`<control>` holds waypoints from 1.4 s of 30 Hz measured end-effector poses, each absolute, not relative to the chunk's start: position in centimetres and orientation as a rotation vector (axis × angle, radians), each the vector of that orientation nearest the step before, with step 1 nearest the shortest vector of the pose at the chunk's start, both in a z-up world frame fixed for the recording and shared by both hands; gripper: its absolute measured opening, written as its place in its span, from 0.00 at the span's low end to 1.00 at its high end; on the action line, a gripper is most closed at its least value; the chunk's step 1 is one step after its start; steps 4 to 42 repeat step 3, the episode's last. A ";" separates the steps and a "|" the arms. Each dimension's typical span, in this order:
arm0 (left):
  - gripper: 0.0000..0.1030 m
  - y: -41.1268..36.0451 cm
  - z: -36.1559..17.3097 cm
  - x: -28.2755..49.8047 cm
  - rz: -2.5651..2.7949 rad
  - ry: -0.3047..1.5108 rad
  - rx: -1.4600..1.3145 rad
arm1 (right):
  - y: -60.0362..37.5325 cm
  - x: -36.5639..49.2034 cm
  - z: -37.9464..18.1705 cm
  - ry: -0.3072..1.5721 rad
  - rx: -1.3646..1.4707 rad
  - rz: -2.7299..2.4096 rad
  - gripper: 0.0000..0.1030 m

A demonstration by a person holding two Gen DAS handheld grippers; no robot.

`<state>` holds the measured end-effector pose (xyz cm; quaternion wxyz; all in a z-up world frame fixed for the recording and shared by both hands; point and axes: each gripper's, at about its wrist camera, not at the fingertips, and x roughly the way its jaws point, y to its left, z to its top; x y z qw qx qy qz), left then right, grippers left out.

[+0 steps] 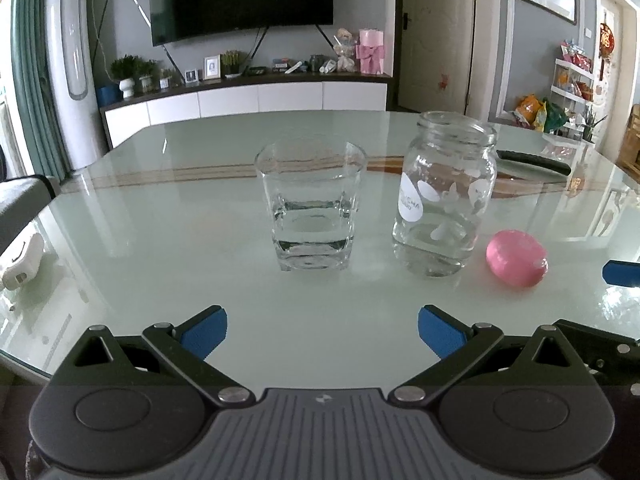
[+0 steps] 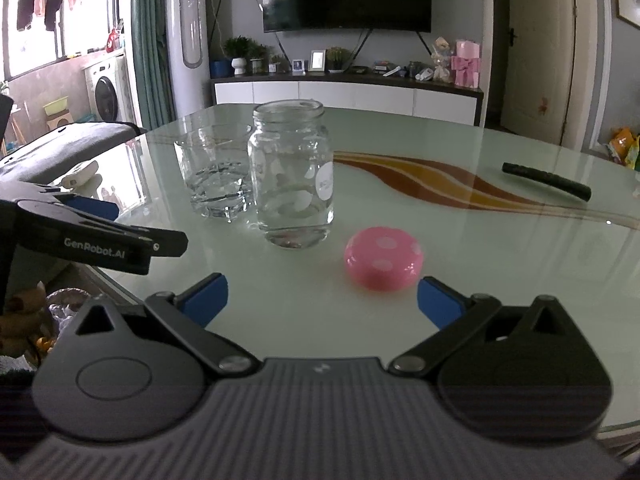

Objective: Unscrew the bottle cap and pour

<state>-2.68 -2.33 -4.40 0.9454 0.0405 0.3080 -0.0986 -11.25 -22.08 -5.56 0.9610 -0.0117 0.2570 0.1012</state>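
Note:
A clear glass jar [image 1: 446,196] with white dots stands uncapped on the table; it also shows in the right wrist view [image 2: 292,178]. Its pink dotted cap [image 2: 383,258] lies on the table to the jar's right, also in the left wrist view [image 1: 517,258]. A glass tumbler [image 1: 310,204] holding some water stands left of the jar, and shows behind it in the right wrist view [image 2: 214,172]. My left gripper [image 1: 322,330] is open and empty, short of the tumbler. My right gripper [image 2: 322,298] is open and empty, just short of the cap.
The glass-topped table [image 1: 160,240] has a black remote [image 2: 546,181] at the far right and a white device [image 1: 22,258] at the left edge. The left gripper's body [image 2: 92,236] shows left in the right wrist view. A TV cabinet stands beyond the table.

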 end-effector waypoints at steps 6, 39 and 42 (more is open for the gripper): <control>1.00 -2.2 -4.3 -2.8 -0.196 0.623 0.083 | -22.1 -11.5 -5.2 0.494 -0.017 0.213 1.00; 1.00 -2.2 -4.3 -2.8 -0.196 0.623 0.083 | -22.1 -11.5 -5.2 0.494 -0.017 0.213 1.00; 1.00 -2.2 -4.3 -2.8 -0.196 0.623 0.083 | -22.1 -11.5 -5.2 0.494 -0.017 0.213 1.00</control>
